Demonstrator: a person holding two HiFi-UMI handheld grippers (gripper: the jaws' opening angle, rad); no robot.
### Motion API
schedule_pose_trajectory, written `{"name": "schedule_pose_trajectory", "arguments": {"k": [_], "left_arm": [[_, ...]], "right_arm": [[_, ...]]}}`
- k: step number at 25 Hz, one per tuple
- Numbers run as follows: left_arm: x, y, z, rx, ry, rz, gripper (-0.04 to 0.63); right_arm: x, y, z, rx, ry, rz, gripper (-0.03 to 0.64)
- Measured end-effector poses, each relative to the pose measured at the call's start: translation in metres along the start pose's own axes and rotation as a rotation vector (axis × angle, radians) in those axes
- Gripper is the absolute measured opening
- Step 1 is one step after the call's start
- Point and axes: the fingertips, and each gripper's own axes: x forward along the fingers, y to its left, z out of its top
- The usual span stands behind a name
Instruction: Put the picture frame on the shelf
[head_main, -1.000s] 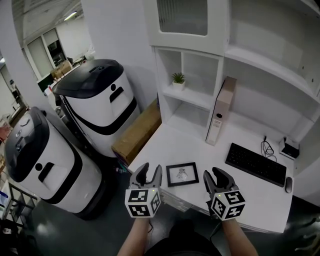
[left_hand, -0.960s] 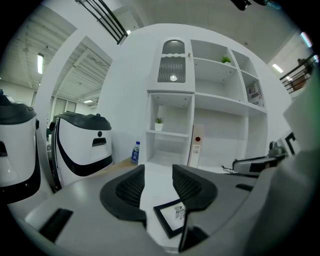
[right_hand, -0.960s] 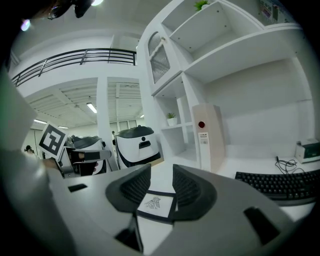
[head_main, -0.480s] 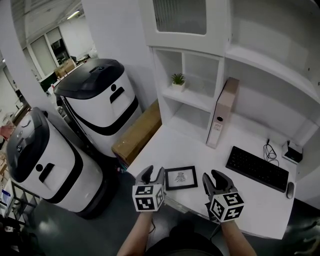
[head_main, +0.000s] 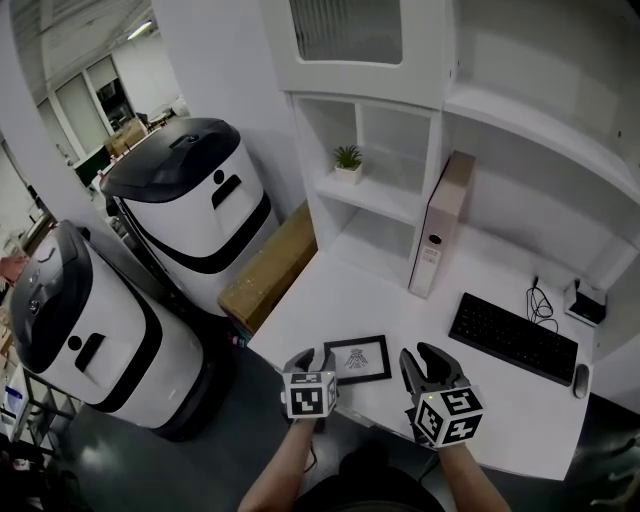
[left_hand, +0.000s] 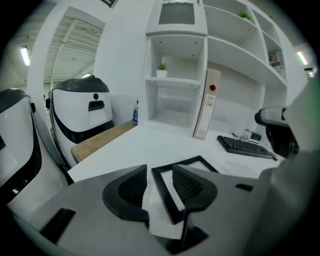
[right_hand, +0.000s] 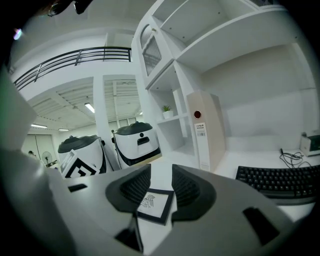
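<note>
On desk, near its front edge: one picture frame, lying flat. Two grippers. Left gripper: jaws apart, straddling frame's left edge, not clamped. Right gripper: jaws apart, empty, just beside frame.

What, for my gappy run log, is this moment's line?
picture frame: on desk | left gripper: open, astride its edge | right gripper: open, empty

The picture frame is a thin black rectangle holding a white sheet with a small dark drawing. It lies flat and face up near the front edge of the table, its left border between the parted jaws of the left gripper. The white shelf stands at the table's rear.
</note>
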Motion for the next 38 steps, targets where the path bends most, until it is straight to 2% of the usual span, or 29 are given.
{"name": "schedule_pose_trajectory", "arguments": {"k": [9, 13, 20, 24, 32, 38], "left_arm": [[0.021, -0.006, -0.035, 0.007, 0.151, -0.009, 0.156], [0.023, -0.009, -0.039, -0.019, 0.179, -0.014, 0.155], [0.023, -0.009, -0.041, -0.105, 0.191, -0.038, 0.150], [0.025, -0.012, -0.040, -0.115, 0.203, -0.043, 0.121], [0.026, -0.013, -0.041, -0.118, 0.209, -0.042, 0.120], [0.025, -0.012, -0.041, -0.127, 0.202, -0.048, 0.115]], "right_arm": [[-0.001, -0.003, -0.008, 0.000, 0.023, -0.003, 0.127], [0.000, -0.006, -0.010, -0.003, 0.026, -0.010, 0.127], [0.011, -0.010, -0.017, -0.024, 0.061, -0.009, 0.127], [0.023, -0.010, -0.029, -0.043, 0.104, 0.002, 0.127], [0.052, -0.009, -0.056, -0.043, 0.189, 0.017, 0.127], [0.075, -0.009, -0.076, -0.089, 0.261, -0.004, 0.127]]}}
